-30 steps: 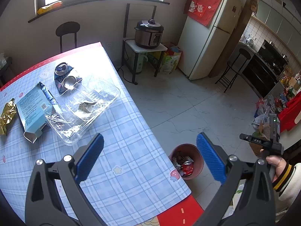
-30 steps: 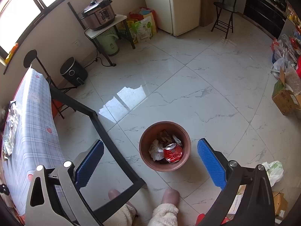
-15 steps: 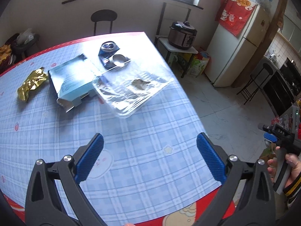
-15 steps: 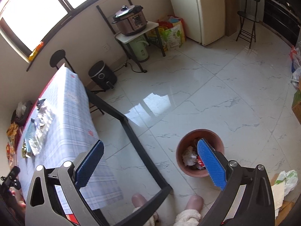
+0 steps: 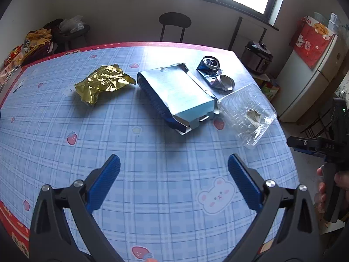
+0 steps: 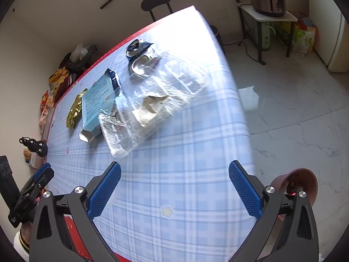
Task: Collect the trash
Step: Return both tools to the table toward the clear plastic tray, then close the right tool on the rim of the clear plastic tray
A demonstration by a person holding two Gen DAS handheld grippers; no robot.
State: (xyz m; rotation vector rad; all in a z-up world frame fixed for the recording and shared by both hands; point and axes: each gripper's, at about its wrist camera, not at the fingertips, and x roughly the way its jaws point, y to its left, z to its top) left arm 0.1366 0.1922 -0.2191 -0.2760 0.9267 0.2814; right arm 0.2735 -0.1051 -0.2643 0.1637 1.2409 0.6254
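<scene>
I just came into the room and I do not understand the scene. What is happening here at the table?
A person is clearing trash from the table with two handheld grippers. The left gripper and the right gripper are both open and hold nothing. On the table lie a gold wrapper, a blue box, a crushed can and a clear plastic tray. The trash bin on the floor beside the table already holds some trash.

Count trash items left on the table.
4: gold wrapper at the left, blue box in the middle, crushed can behind the box, clear plastic tray at the right edge, touching the box.
</scene>
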